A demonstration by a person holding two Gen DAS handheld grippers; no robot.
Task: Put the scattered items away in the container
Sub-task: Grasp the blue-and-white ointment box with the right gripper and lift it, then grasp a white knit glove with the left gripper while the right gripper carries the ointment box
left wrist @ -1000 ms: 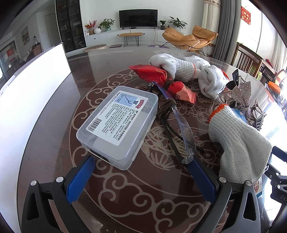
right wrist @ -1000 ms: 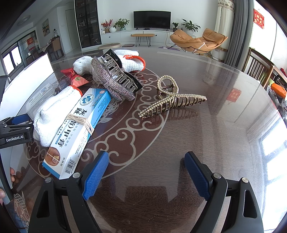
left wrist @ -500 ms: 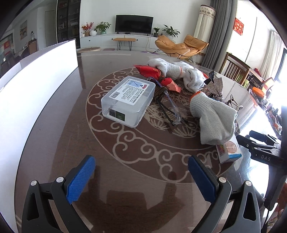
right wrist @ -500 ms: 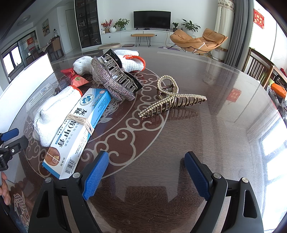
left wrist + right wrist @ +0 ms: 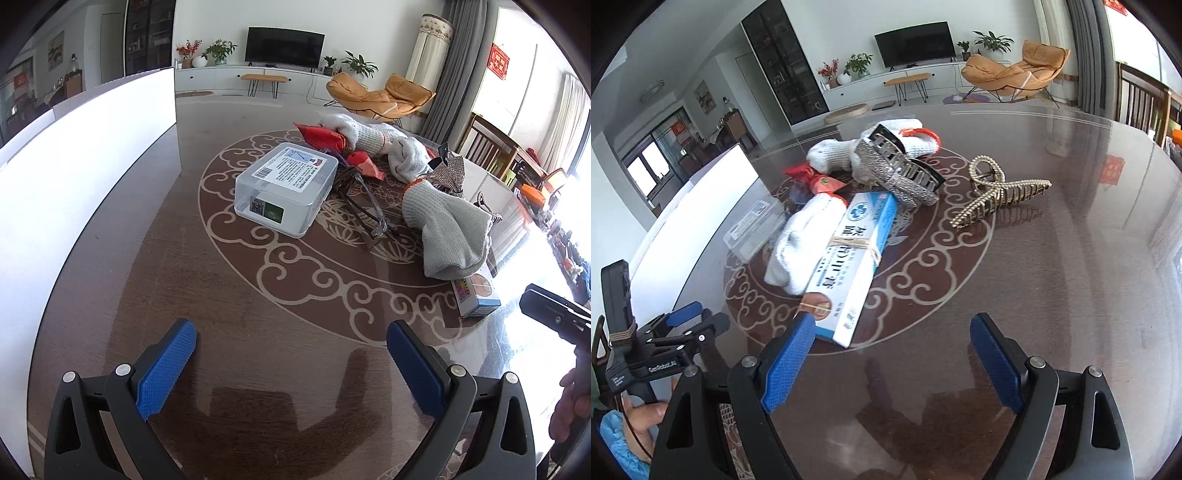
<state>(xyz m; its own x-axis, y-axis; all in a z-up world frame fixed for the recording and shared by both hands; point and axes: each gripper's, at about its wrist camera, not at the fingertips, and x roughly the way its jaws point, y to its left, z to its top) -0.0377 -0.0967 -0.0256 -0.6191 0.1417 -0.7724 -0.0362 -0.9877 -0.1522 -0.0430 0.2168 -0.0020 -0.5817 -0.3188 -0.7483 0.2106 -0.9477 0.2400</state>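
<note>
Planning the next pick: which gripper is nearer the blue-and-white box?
Right. The right gripper is open with its left finger right at the near end of the box. The left gripper, also open, sits back and to the box's left, over bare table.

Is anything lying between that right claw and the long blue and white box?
Nothing visible does. The right gripper is open, and the blue and white box lies just ahead of its left finger on bare table.

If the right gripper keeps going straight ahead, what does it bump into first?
Probably nothing soon: ahead of the open right gripper lies bare glossy brown table. The long blue-and-white cardboard box sits beside its left finger; the gold pearl-studded hair claw lies farther on.
</note>
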